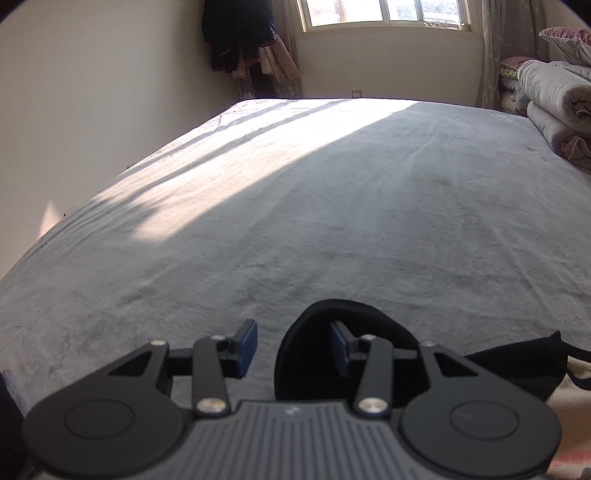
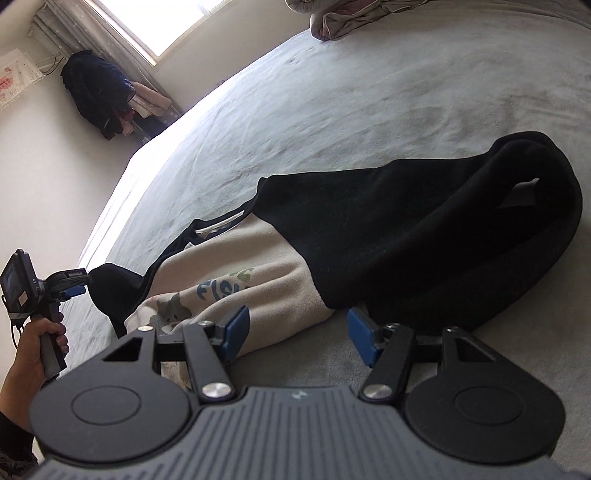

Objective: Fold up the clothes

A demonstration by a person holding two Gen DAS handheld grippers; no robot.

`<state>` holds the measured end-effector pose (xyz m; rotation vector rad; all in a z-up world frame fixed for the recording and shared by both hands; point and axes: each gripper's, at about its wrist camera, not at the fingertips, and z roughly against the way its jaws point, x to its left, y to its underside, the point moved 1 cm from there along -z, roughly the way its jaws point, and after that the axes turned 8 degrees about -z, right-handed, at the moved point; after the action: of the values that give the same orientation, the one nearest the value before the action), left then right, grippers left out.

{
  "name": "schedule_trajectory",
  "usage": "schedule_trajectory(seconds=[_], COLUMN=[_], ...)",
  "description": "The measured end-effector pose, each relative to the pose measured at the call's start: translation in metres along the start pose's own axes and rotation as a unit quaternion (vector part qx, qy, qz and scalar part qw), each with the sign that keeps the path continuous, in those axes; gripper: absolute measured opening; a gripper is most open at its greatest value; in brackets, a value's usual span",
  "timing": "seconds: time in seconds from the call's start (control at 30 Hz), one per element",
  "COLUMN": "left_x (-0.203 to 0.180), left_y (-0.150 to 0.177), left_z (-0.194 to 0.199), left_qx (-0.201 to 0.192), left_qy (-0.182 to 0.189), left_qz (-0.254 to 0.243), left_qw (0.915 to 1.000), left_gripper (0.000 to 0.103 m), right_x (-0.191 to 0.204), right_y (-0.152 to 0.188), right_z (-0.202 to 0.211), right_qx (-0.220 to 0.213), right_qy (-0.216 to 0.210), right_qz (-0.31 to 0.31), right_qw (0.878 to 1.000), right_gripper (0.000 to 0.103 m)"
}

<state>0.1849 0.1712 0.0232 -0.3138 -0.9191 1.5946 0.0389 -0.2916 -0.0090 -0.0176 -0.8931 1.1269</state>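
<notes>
Nearest, bottom centre of the right wrist view: right gripper (image 2: 297,334) spread wide, nothing pinched, pads straddling the near hem of the hoodie (image 2: 369,236). Cream front with blue lettering under the left pad, black sleeve edge just beyond the right one.

Garment stretched across the middle of the frame on the grey bed (image 2: 369,92), long axis running lower left to upper right, black part bunched up and folded over toward the right edge. Not flat yet.

Lower left of that view: left gripper (image 2: 79,284) in a hand (image 2: 33,354), right at the black cuff end. In its own view, left gripper (image 1: 293,345) partly spread, black cloth looped round the right finger, not clamped.

Each hand at one end then, right one nearer the body hem. Probably a grab at both ends next, then a pull to straighten along that diagonal.

Farther back: rolled quilts (image 1: 554,107), dark clothes hanging (image 1: 236,33) by the window (image 1: 384,14).
</notes>
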Motion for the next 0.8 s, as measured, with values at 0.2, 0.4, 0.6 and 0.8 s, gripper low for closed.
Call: schedule_trajectory(seconds=[0.2, 0.4, 0.6, 0.8], left_x=[-0.003, -0.011, -0.019, -0.024], left_y=[0.003, 0.021, 0.045, 0.073], left_z=[0.020, 0.046, 0.070, 0.099], left_qx=[0.005, 0.010, 0.020, 0.024], left_qy=[0.008, 0.034, 0.064, 0.112], left_qz=[-0.012, -0.015, -0.014, 0.007], left_qw=[0.9999, 0.9993, 0.9977, 0.9934], left_gripper=[0.057, 0.063, 0.065, 0.066], right_x=[0.006, 0.012, 0.013, 0.011], right_y=[0.004, 0.014, 0.021, 0.029], right_z=[-0.002, -0.002, 0.005, 0.014], right_qx=[0.007, 0.022, 0.026, 0.024], right_qy=[-0.004, 0.002, 0.004, 0.014], right_qz=[0.008, 0.027, 0.027, 0.030], right_qw=[1.000, 0.999, 0.999, 0.999], right_gripper=[0.063, 0.063, 0.063, 0.063])
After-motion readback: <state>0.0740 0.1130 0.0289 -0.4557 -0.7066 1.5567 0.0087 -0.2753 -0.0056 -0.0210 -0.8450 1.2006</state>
